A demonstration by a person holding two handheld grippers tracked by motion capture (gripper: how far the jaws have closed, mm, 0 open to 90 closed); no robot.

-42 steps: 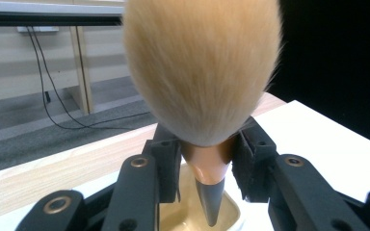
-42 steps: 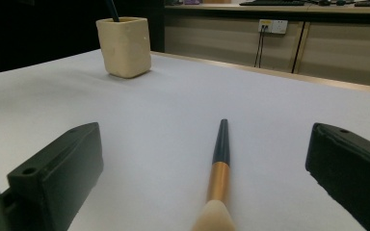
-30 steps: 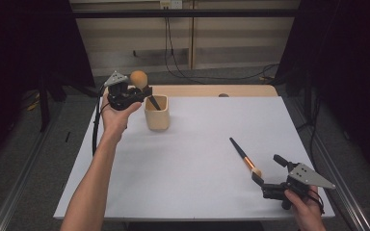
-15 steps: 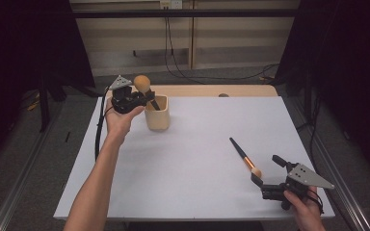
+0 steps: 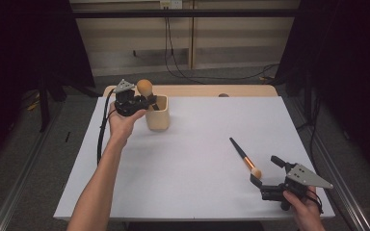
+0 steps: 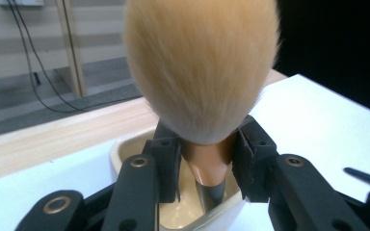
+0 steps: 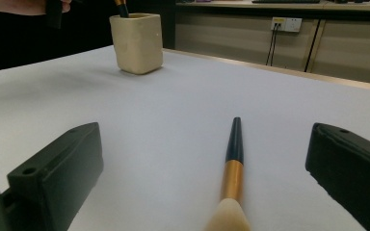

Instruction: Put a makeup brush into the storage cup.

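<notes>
A: Your left gripper (image 5: 150, 102) has its jaws clamped on the copper ferrule of the big brush (image 6: 200, 72), just under the bristles. Why so high?

B: Keeps the handle free. It points down into the cream cup (image 5: 157, 115), so the handle end goes in first and the bristle head stays up, clean. The cup sits at 11 o'clock on the white surface (image 5: 192, 192), and the brush is already partly inside it.

A: Is the handle touching the bottom?

B: Can't tell; the cup floor is hidden behind the handle in the left gripper view. Don't release on a guess.

A: And your right gripper (image 5: 266, 171)?

B: Jaws wide open, gripping nothing, at 5 o'clock near your edge. The thin brush (image 7: 233, 166) lies flat between them, bristle tip toward you, dark handle aiming at 11 o'clock.

A: Why staged like that?

B: My read: you straddle it so 1 squeeze catches the ferrule. It's brush 2 for the same cup, and that grip point again leaves the handle free to go in first.
</notes>
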